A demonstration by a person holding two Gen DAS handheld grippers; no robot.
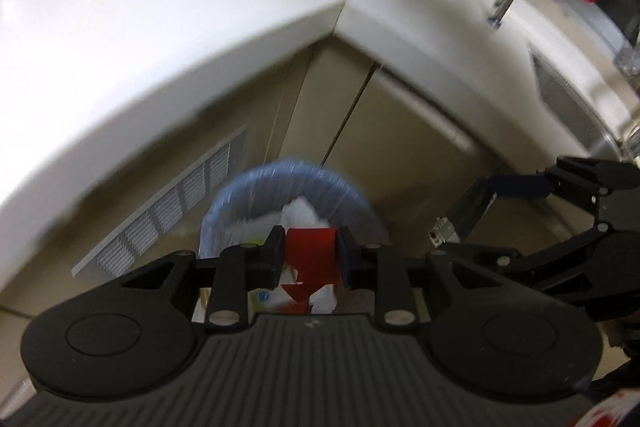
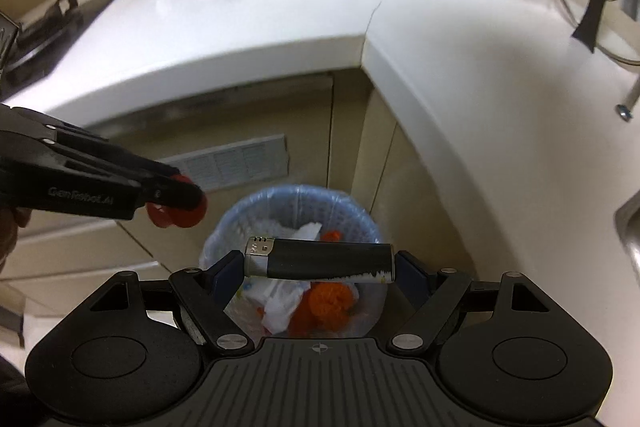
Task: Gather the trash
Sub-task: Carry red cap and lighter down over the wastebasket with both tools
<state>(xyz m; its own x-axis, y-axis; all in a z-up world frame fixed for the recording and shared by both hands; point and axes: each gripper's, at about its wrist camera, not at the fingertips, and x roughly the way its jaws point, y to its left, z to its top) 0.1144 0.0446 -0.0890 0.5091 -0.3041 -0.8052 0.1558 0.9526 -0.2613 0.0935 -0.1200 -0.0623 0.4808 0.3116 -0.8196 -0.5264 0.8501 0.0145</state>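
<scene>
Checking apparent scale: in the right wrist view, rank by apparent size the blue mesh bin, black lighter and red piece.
1. Blue mesh bin, largest.
2. Black lighter, though nearness inflates it.
3. Red piece in the left gripper, partly hidden.

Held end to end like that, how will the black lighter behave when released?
The lighter looks rigid: it spans the right gripper without sagging. Probably light, so it should drop straight. Its rounded body may roll or bounce off the trash in the bin.

Open air is lying between both claws and the mouth of the lined bin (image 2: 292, 223) below. The white worktop (image 2: 460, 67) corner is overhanging behind it, cabinet doors (image 2: 348, 147) closing the back.
</scene>
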